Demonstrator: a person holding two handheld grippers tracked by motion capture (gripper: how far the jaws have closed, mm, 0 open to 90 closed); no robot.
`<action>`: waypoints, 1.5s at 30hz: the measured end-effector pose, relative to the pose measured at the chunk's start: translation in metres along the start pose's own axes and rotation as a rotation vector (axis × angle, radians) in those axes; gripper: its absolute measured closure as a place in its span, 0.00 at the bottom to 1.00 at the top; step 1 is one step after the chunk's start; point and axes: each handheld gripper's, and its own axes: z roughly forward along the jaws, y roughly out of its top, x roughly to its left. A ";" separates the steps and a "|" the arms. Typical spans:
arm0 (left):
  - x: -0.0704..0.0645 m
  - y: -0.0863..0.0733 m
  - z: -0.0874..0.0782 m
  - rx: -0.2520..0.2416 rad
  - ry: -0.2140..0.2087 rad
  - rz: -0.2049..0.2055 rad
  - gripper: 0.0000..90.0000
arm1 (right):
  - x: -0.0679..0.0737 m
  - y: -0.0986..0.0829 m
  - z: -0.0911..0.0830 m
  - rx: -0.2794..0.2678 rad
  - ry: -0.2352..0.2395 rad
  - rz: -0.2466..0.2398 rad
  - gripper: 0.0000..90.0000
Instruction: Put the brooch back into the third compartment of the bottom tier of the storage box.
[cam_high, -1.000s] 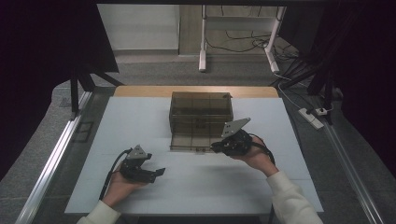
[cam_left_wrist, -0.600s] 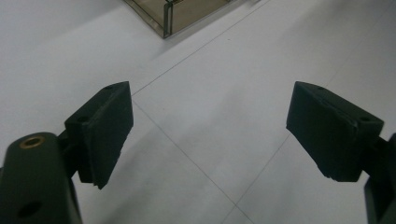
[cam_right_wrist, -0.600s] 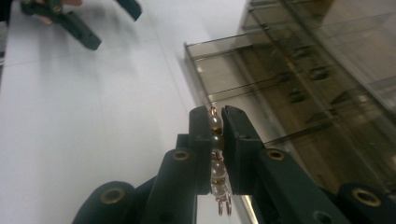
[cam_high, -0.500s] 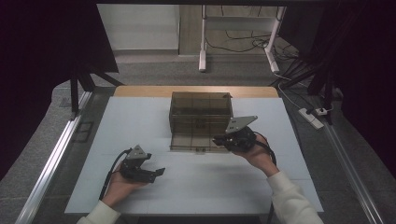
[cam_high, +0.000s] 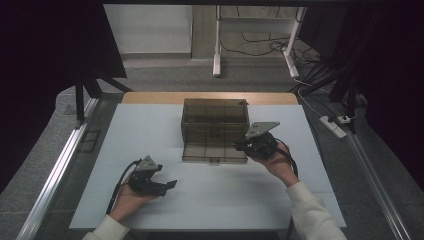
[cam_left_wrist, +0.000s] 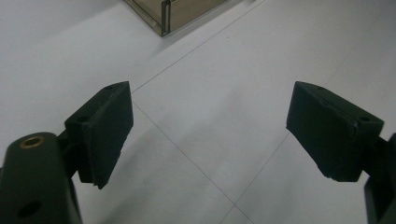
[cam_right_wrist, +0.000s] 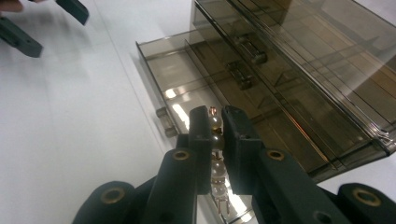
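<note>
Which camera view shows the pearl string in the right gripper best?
The right gripper view: the pearl string sits close up, clamped between the right gripper jaws above the open drawer. In the high view the gripper is too small to make out the pearls.

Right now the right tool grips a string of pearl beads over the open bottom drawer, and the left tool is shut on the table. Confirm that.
One thing is wrong: the left tool is open, its jaws wide apart and empty in the left gripper view. The right tool does grip the pearl beads over the open bottom drawer.
</note>
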 end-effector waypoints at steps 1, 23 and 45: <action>0.000 0.000 0.000 0.000 0.000 0.000 0.17 | -0.001 0.000 0.001 0.000 -0.001 0.001 0.91; 0.000 0.000 -0.001 0.001 0.004 -0.001 0.17 | -0.006 -0.005 0.041 0.090 -0.069 -0.005 0.91; 0.000 -0.001 -0.002 -0.002 0.003 -0.004 0.17 | -0.009 -0.010 0.046 0.104 -0.075 -0.005 0.91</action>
